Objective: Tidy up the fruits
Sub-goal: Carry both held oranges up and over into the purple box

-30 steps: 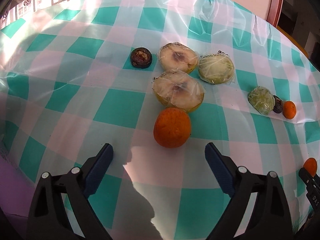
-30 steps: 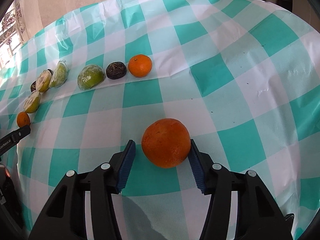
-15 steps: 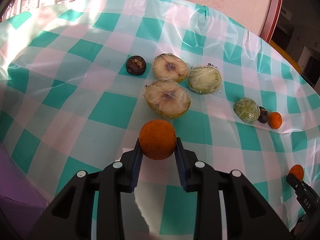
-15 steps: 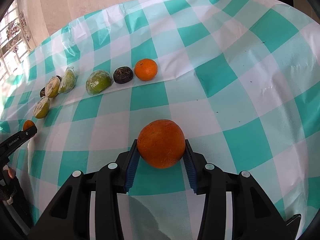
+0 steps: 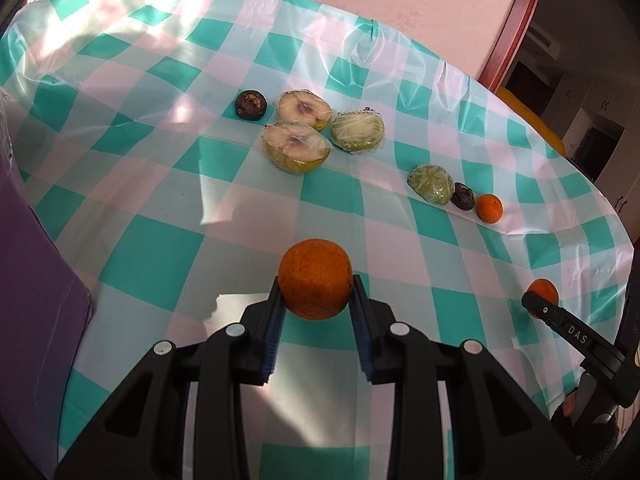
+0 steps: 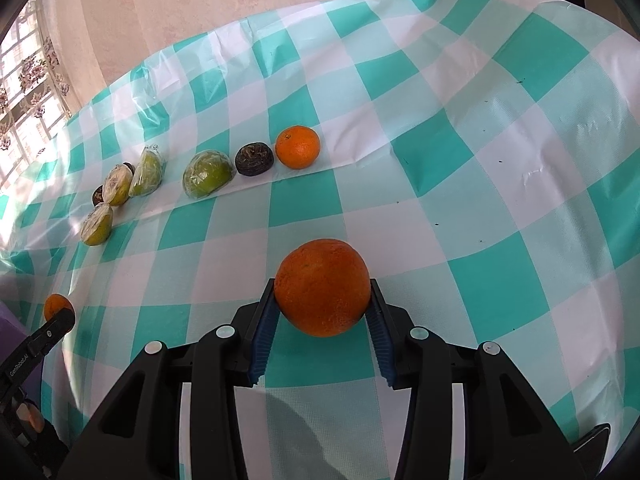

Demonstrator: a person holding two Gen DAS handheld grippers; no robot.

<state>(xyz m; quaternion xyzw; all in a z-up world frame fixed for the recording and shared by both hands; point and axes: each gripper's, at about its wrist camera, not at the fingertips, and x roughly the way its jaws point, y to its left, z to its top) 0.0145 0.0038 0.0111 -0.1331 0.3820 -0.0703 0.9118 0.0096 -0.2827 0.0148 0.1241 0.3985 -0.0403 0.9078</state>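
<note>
Since the earlier frame the left gripper (image 5: 316, 304) has gone from wide apart, with the orange lying free ahead of it, to clamped on that fruit, and the wrapped halves now sit farther off in its view. The right gripper (image 6: 323, 312) had its orange loosely between the pads; its jaws have just been closing and now pinch it too.

Left-hand orange (image 5: 315, 278): held at its widest part between the blue ribbed pads, so it cannot roll. Whether it is clear of the checked tablecloth (image 5: 152, 256) or resting on it, the view does not settle. Rind dull, deep orange, pitted, with a darker patch low down.

Right-hand orange (image 6: 323, 286): same sideways pinch, pads on both flanks. Larger, brighter, finely dimpled skin.

Both fruits sit at the near edge of the table, well apart from the sorted lot. Likely reason for the grip: carrying each to join its kind.

On the cloth:
- small orange (image 6: 298, 147) touching a dark wrinkled fruit (image 6: 254, 159), with a film-wrapped green half (image 6: 207, 173) just beside, all in a line.
- two wrapped pale cut halves (image 5: 298, 132), a wrapped green round (image 5: 357, 133) and another dark fruit (image 5: 250, 105) clustered farther back.
</note>
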